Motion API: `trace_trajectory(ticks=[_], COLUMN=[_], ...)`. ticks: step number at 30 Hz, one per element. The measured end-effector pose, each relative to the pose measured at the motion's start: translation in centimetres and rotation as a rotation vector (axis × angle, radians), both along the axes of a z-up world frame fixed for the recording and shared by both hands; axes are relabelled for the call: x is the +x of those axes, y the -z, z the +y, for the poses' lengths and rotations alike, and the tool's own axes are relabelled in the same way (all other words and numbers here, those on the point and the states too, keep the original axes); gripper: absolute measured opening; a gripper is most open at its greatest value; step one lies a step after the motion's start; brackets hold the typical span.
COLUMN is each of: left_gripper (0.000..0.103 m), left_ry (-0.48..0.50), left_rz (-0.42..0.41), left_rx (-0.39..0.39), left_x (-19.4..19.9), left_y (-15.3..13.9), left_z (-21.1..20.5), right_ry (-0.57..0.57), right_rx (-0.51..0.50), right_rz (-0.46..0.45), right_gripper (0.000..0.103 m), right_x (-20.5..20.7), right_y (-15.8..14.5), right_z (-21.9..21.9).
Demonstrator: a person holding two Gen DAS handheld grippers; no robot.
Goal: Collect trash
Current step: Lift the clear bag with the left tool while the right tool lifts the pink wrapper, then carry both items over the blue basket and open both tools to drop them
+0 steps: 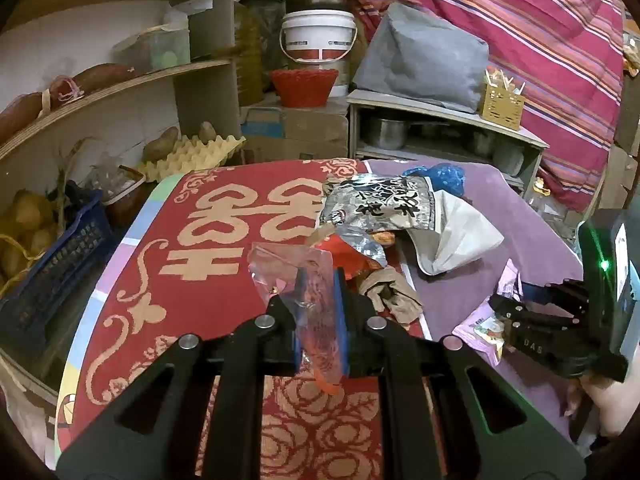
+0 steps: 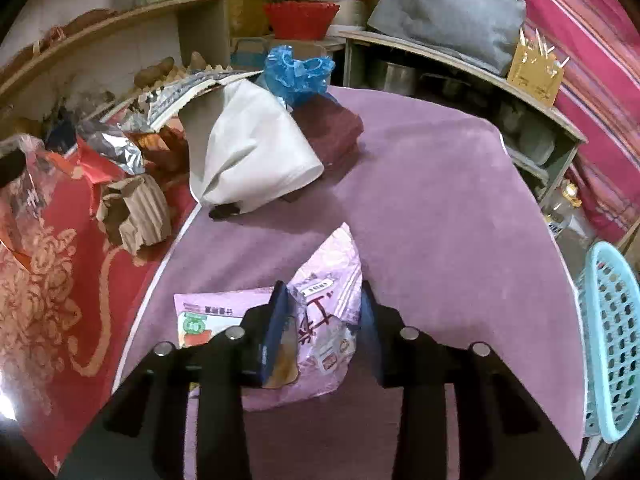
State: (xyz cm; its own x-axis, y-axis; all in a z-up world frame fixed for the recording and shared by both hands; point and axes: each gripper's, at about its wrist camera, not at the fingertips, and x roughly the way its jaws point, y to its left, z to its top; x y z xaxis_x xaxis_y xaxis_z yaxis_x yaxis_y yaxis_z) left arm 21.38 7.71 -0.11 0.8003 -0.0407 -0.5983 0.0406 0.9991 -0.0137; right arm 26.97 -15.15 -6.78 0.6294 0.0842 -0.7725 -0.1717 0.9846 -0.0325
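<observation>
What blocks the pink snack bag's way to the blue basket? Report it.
Nothing visible does. The right claw is shut on the pink snack bag, and only bare purple cloth lies between it and the blue basket at the right edge.

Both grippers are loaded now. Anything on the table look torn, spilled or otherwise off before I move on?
Nothing spilled. The brown corrugated paper on the red cloth is ripped and crumpled, and the silver foil wrapper is torn open. The left gripper holds clear plastic; the right gripper holds a pink packet.
</observation>
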Motion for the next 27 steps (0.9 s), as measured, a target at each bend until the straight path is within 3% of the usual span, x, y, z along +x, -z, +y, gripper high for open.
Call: trace_trajectory(ticks=[3, 12, 20, 27], left_gripper=[0.011, 0.011, 0.011, 0.011], left_ry=[-0.001, -0.008, 0.016, 0.098], left_rz=[-0.001, -0.006, -0.027, -0.068], left_rx=[0.014, 0.008, 0.009, 0.007], left_x=[-0.1, 0.1, 0.2, 0.2], left_y=[0.1, -0.1, -1.4, -3.5], left_z=[-0.2, -0.5, -3.7, -9.8], right_ry=[-0.017, 0.010, 0.111, 0.226], right_rx=[-0.007, 0.015, 0.062, 0.080], right_rz=[-0.027, -0.130, -0.167, -0.223], right_gripper=[0.020, 0.017, 0.017, 0.017], right_x=[-0.5, -2.1, -3.0, -4.5], right_y=[-0.3, -3.6, -6.7, -10.0], right_z=[0.2, -1.9, -9.2, -18.5])
